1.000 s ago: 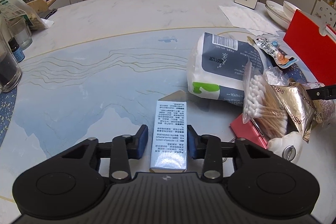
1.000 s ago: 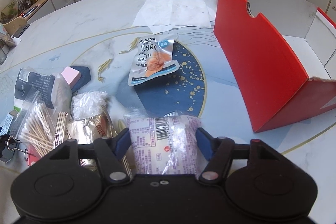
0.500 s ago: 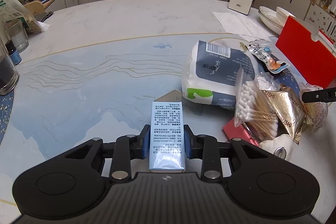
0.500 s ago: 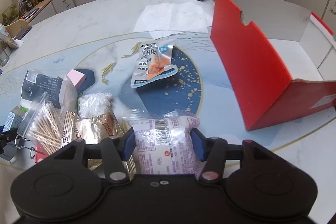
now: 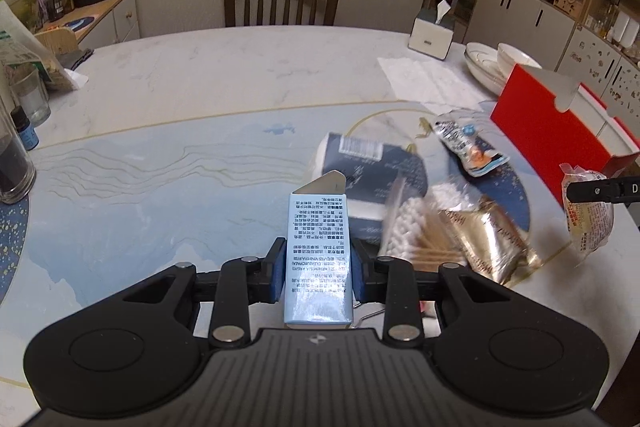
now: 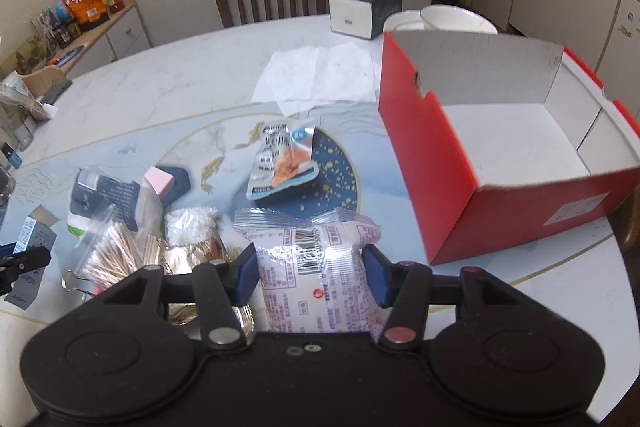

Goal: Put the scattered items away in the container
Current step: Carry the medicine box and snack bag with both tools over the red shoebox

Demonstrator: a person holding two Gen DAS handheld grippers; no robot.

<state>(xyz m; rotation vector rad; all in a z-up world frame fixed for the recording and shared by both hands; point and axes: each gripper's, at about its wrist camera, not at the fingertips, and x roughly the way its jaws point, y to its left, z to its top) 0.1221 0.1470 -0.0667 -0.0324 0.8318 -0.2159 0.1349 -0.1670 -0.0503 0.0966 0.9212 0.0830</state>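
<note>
two tongs are clamped: left tongs grip a pale blue carton, right tongs squeeze a pink snack packet beside the red box at the surface's right edge.

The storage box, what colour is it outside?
Red outside, white inside; right wrist view shows it best.
</note>
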